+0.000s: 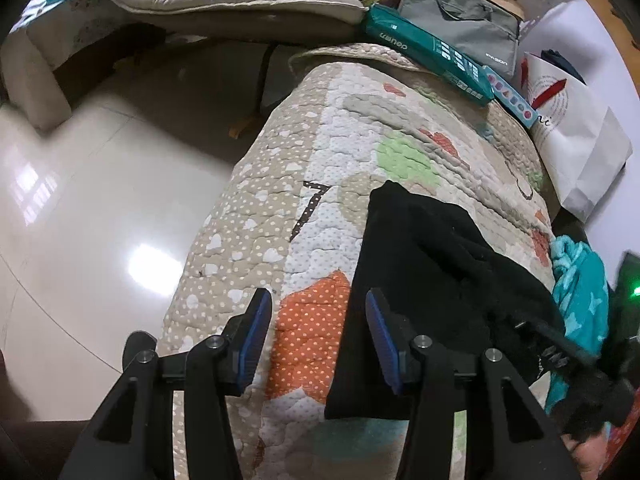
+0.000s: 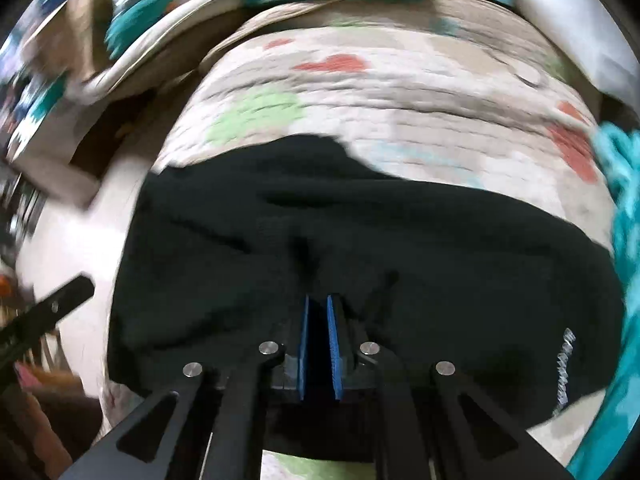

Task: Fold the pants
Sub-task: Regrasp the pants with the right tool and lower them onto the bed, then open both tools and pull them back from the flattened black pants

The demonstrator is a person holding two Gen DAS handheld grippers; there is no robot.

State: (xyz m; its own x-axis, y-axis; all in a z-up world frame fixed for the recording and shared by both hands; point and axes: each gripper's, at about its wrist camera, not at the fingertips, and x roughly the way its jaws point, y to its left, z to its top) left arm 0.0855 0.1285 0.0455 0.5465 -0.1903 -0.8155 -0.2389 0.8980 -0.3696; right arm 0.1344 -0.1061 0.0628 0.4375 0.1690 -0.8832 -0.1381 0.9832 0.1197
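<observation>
The black pants (image 1: 432, 276) lie folded on a quilted patterned blanket (image 1: 320, 152). My left gripper (image 1: 318, 312) is open and empty, its jaws wide apart, just left of the pants' near left edge. In the right wrist view, the pants (image 2: 400, 240) fill the middle, with white lettering at the right. My right gripper (image 2: 319, 304) is shut on a pinch of the pants' fabric, which puckers up at the blue pads (image 2: 332, 320). This view is blurred by motion.
A teal box (image 1: 424, 48), a grey laptop bag (image 1: 464, 20) and a white paper bag (image 1: 576, 136) sit at the blanket's far end. A teal cloth (image 1: 576, 288) lies right of the pants. Glossy floor (image 1: 100, 200) is to the left, below the blanket's edge.
</observation>
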